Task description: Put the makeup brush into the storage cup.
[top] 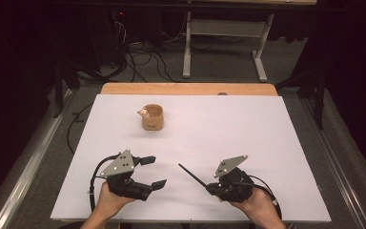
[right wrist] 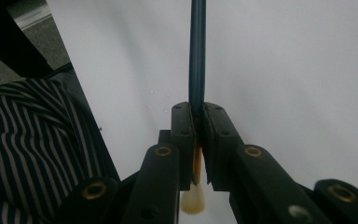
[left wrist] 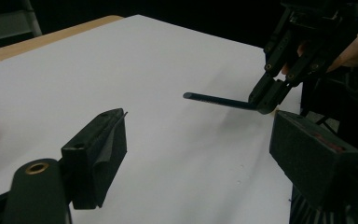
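One brush (top: 191,175) sits pinched in the right hand-held gripper (top: 210,187), low over the near part of the table (top: 248,129). Its dark handle runs up and left, tip toward the far left; the pale bristles (right wrist: 193,201) poke out behind the jaws. The left hand-held gripper (top: 153,172) is spread, holding nothing. One wooden cup (top: 152,117) stands farther back.

Lab: floor cables (top: 138,57), dark curtains (top: 24,47)
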The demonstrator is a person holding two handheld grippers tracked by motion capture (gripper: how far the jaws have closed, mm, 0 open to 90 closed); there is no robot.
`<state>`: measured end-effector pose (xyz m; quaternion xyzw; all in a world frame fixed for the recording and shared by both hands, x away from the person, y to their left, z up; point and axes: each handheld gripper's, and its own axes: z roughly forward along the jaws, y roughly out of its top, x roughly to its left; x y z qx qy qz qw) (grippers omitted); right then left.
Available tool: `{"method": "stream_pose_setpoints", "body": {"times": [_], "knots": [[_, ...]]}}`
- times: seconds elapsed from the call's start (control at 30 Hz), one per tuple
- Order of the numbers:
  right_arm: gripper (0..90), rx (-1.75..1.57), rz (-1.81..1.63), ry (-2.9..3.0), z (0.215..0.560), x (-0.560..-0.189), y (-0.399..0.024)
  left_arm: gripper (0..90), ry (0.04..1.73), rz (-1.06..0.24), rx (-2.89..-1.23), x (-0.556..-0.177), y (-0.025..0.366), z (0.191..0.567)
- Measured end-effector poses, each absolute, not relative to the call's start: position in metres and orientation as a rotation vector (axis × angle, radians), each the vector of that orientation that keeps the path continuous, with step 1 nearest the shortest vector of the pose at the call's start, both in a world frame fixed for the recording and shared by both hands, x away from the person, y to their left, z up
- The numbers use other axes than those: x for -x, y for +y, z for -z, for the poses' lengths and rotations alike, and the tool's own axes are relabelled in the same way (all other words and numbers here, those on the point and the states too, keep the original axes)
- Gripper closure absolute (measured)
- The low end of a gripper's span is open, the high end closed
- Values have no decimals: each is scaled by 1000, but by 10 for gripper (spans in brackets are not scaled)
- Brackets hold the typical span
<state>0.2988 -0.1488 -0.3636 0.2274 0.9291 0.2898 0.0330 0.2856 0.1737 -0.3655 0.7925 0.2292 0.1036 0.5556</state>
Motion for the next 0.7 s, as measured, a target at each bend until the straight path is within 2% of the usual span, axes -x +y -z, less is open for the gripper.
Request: {"method": "stream_pose_setpoints", "body": {"times": [0.37, 0.7], "knots": [[857, -672, -908, 2863, 362, -298, -152, 227, 470, -173, -1929, -302, 145, 360], [858, -644, -923, 2874, 361, -297, -151, 279, 450, -136, -1948, -311, 135, 362]]}}
